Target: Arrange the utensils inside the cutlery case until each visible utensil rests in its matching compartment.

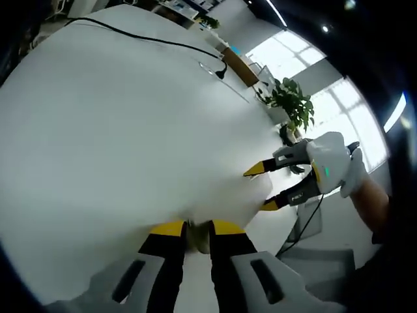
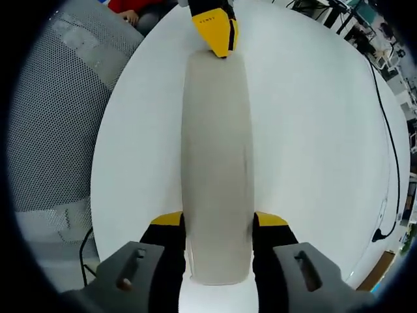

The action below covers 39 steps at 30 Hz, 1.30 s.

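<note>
The right gripper [image 2: 218,225] clamps the near end of the beige cutlery case [image 2: 217,163] above the white worktop [image 2: 313,130], while the left gripper [image 1: 198,228] pinches its far end.

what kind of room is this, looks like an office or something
Probably an office or lab. A large white table carries a black cable, a potted plant stands by bright windows, and a grey mesh chair sits beside the table, with desks further back.

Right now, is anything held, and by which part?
Yes: the cutlery case, by its two ends. The right gripper clamps the near end, the left gripper the far end.
</note>
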Available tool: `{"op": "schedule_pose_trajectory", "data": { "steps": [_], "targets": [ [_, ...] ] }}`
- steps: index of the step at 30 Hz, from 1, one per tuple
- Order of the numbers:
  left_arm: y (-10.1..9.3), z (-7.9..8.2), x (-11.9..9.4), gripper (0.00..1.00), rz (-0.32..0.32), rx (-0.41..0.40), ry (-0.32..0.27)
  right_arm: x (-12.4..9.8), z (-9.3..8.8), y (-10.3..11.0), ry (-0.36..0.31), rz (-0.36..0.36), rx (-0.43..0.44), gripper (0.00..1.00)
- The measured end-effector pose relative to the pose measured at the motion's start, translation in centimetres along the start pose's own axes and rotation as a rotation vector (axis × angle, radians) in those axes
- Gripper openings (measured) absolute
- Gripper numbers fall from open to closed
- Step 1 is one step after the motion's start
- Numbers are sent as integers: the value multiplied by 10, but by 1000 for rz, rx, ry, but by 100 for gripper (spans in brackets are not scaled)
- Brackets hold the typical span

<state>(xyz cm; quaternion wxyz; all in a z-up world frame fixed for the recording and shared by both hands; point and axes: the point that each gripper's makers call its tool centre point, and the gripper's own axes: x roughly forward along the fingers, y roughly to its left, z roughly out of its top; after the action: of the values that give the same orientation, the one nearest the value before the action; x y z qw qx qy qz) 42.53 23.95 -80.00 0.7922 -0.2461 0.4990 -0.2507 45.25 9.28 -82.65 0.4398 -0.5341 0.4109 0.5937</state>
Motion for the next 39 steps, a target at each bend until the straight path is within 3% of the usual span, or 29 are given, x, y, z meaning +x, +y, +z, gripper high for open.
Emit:
{"op": "schedule_pose_trajectory", "data": {
  "steps": [9,30,35,37,39],
  "targets": [
    [-1,-4,0,17,-7,0,7,-5,9,-2,9,-23,-26,38],
    [1,-5,5,17,4,42,56,2,-6,0,31,-1,-38,37],
    [0,-3,5,16,30,87,82,3,-4,0,43,-10,-27,37],
    [0,-2,4,16,56,178,105,4,-5,0,50,-1,-23,37],
    [-2,-1,5,16,67,184,109,4,-5,-1,47,5,-18,37]
  ]
}}
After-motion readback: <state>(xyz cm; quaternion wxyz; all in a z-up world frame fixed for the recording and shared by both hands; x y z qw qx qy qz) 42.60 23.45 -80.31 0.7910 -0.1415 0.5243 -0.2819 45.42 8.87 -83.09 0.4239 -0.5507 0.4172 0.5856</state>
